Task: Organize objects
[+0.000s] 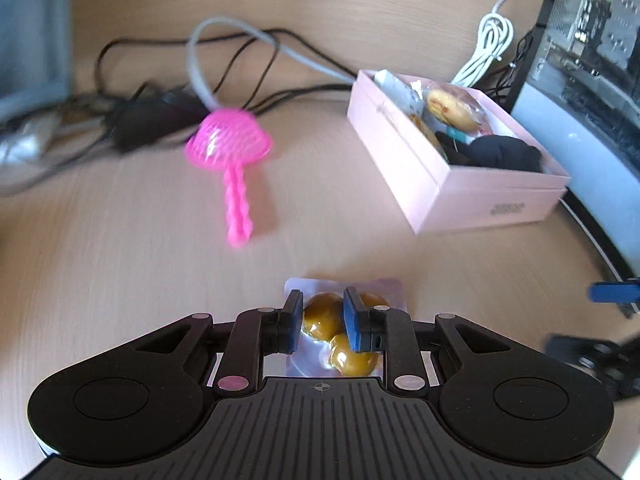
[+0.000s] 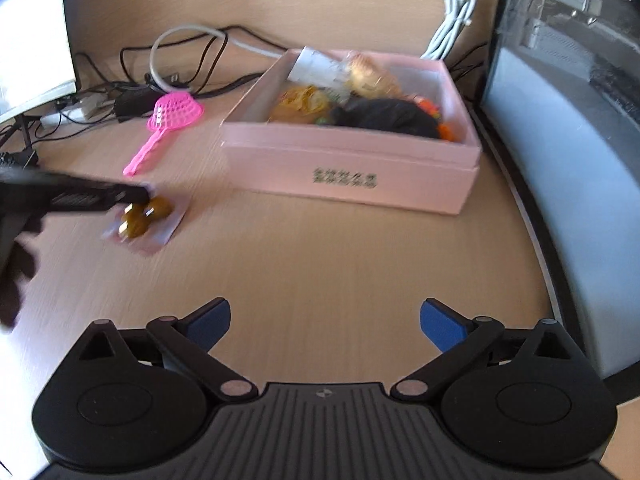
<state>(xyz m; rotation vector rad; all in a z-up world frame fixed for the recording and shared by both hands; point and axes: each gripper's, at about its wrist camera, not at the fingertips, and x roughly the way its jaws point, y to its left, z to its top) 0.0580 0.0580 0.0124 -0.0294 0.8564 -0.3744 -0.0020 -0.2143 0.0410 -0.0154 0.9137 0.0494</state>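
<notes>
My left gripper [image 1: 322, 317] is shut on a clear packet of brown round snacks [image 1: 352, 356], held just above the wooden desk; it also shows in the right wrist view [image 2: 144, 216], with the left gripper [image 2: 138, 197] reaching in from the left. A pink plastic strainer [image 1: 228, 148] lies on the desk ahead, also in the right wrist view [image 2: 172, 116]. An open pink box [image 1: 472, 196] at the right holds snack packets and a black cloth; it shows in the right wrist view [image 2: 352, 168]. My right gripper [image 2: 325, 322] is open and empty over bare desk.
A tangle of black and grey cables [image 1: 168, 92] lies behind the strainer. A white coiled cable [image 2: 456, 8] hangs behind the box. A computer case [image 2: 568, 120] stands along the right edge. A monitor [image 2: 32, 36] stands at the far left.
</notes>
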